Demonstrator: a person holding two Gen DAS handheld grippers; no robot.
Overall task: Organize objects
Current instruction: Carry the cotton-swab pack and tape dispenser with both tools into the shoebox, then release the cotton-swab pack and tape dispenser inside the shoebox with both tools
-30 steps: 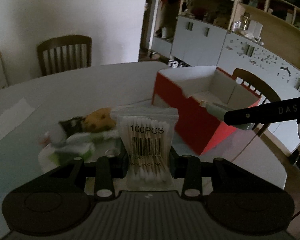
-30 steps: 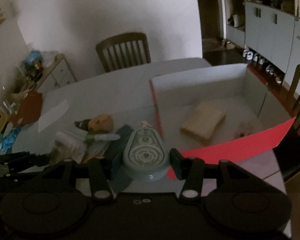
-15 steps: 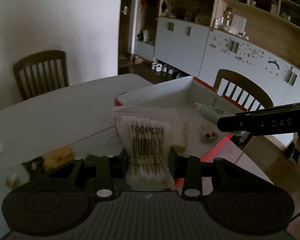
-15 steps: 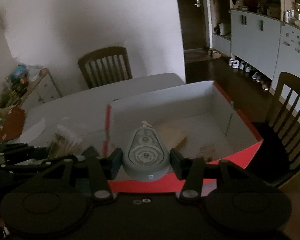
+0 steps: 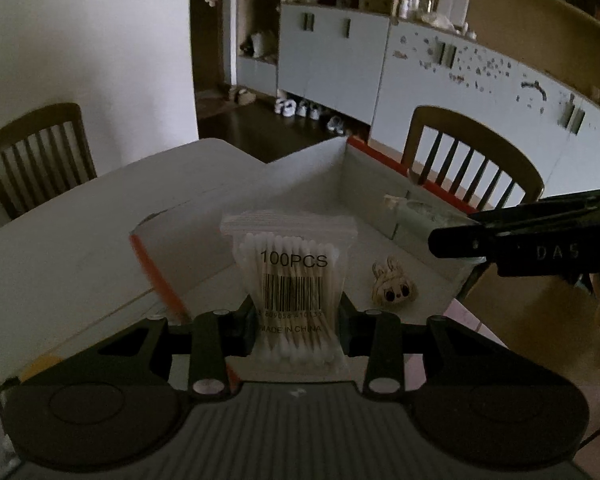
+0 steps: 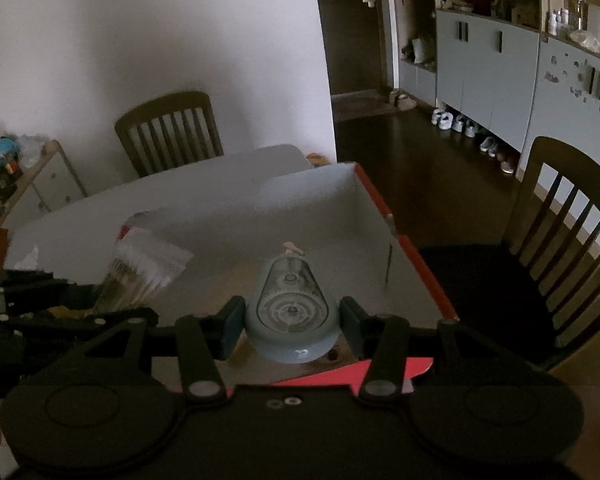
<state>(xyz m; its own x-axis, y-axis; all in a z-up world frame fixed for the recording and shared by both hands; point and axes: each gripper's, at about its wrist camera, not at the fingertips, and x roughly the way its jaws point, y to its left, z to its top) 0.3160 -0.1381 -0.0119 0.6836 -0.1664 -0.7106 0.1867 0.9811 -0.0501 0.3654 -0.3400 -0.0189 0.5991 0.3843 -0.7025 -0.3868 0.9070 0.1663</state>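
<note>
The left tool [image 5: 298, 322] pinches a light, crinkly bag of cotton swabs [image 5: 292, 288] by its lower half. The right tool [image 6: 292, 322] clamps a hard, smooth tape dispenser [image 6: 291, 308] across its wide base above the box [image 6: 404, 244].

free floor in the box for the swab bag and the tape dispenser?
Inside the box, the floor is bare along the far wall and in the far right corner. The near floor by the bunny charm is taken. Both loads crowd the middle: the left gripper holds the swab bag, the right gripper the tape dispenser.
</note>
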